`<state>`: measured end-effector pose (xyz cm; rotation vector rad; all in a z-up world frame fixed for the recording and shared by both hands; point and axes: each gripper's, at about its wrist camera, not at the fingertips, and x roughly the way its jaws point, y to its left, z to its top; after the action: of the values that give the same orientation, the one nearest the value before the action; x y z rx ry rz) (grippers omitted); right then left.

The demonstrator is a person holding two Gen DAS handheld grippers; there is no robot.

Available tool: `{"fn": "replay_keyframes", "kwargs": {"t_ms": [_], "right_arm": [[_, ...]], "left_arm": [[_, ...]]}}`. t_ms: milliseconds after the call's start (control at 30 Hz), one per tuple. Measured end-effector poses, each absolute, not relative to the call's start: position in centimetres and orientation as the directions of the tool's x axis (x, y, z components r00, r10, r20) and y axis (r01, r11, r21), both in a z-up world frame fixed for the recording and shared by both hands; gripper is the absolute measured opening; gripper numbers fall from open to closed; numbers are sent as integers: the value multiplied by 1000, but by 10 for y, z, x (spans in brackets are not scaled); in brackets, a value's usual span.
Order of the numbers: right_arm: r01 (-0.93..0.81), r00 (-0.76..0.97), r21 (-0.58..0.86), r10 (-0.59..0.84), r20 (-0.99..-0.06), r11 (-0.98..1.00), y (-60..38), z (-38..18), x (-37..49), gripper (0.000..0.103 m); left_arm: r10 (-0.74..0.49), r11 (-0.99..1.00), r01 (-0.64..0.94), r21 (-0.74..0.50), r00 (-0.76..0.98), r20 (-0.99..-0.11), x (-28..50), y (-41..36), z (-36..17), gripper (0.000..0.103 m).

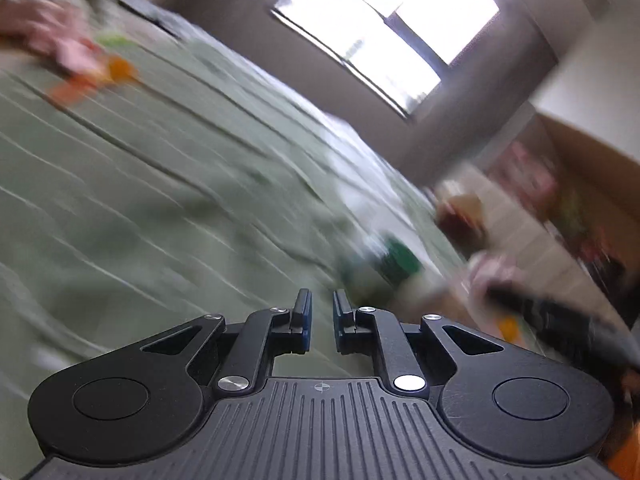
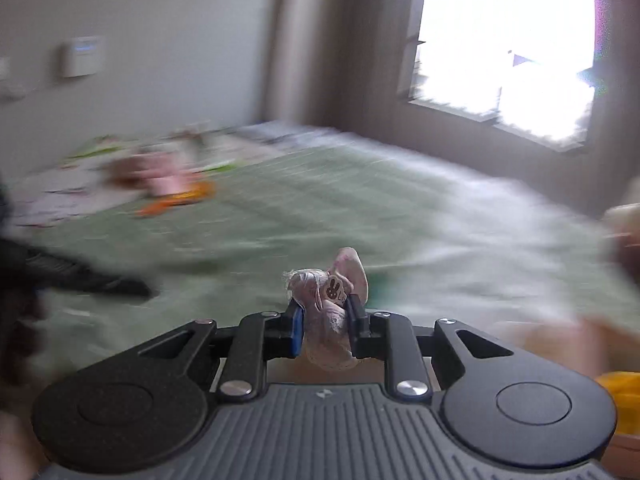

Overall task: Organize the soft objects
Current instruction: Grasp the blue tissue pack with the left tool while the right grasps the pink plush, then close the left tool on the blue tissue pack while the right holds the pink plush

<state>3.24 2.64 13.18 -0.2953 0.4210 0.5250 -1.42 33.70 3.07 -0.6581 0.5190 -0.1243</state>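
- Right claw: clamped on a small pale pink plush toy; both pads press its sides. A bunny label shows on the toy's front, and a floppy ear stands above the fingers.
- Left claw: holds nothing; the jaws stand a narrow gap apart, blue pads facing each other.
- Both claws hang above a bed covered with a wrinkled green sheet.
- Far end of the bed: a heap of soft toys, pink and orange, lying together near the wall. Heavy motion blur; individual items cannot be told apart.
- Left wrist view, right side: a green and white item on the bed's edge, and beyond it what appears to be a cardboard box with colourful contents.
- Bright window beyond the bed.
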Motion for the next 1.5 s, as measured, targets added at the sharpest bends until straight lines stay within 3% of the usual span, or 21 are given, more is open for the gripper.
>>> {"fn": "replay_keyframes", "kwargs": {"t_ms": [167, 333, 467, 633, 800, 1033, 1233, 1500], "right_arm": [[-375, 802, -176, 224, -554, 910, -32, 87, 57, 21], [-403, 713, -45, 283, -642, 914, -33, 49, 63, 21], [-474, 710, -43, 353, -610, 880, -16, 45, 33, 21], [-535, 680, -12, 422, -600, 845, -22, 47, 6, 21], [-486, 746, -35, 393, -538, 874, -52, 58, 1, 21], [-283, 842, -38, 230, -488, 958, -112, 55, 25, 21], [-222, 817, -14, 177, -549, 975, -145, 22, 33, 22], [-230, 814, 46, 218, -539, 972, -155, 16, 33, 23]], "left_arm": [[-506, 724, 114, -680, 759, -411, 28, 256, 17, 12], [-507, 712, 62, -700, 735, -451, 49, 216, 4, 12], [-526, 701, 70, -709, 722, -449, 46, 201, 2, 12], [-410, 782, 17, -623, 767, -493, 39, 197, 19, 12], [-146, 970, 15, -243, 836, -530, 13, 159, 66, 13], [-63, 998, 61, -23, 784, -617, 20, 79, 58, 19], [-13, 1000, 25, 9, 772, -636, 40, 40, 41, 20], [-34, 997, 79, 28, 691, -722, 53, 25, 16, 20]]}}
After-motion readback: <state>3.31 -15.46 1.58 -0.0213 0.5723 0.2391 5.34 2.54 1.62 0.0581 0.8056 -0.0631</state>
